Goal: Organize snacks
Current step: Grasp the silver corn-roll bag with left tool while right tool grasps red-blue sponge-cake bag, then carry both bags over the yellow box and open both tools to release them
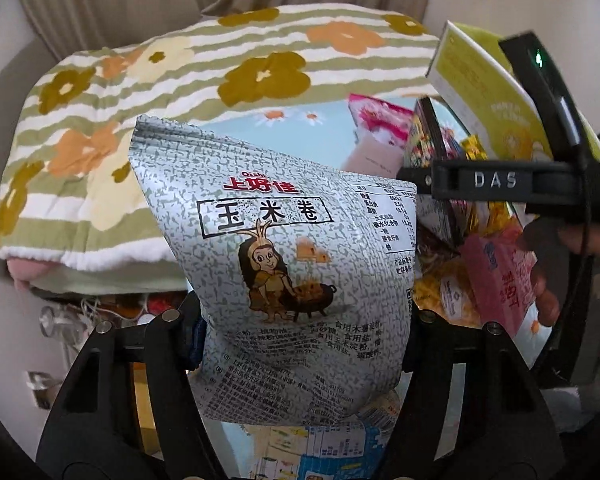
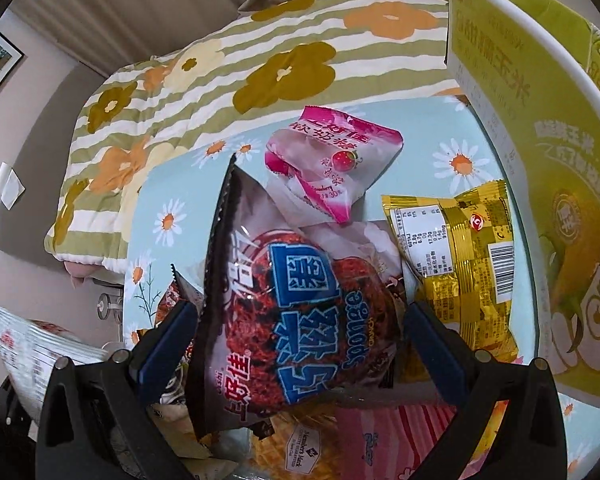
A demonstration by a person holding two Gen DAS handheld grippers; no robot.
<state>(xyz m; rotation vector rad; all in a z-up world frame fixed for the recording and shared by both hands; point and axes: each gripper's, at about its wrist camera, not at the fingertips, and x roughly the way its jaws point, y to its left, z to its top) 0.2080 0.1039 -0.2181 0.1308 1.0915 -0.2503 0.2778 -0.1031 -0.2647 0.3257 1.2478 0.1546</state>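
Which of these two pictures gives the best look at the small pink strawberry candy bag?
The right wrist view. There the pink strawberry candy bag lies in full sight on the daisy-patterned cloth, its strawberry picture readable. In the left wrist view only part of it peeks out behind the grey snack bag.

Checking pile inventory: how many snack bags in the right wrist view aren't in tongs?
2 clearly: the pink-and-white strawberry candy bag on the daisy cloth, and the crinkly gold foil bag right of it. More packets lie half hidden beneath the held bag.
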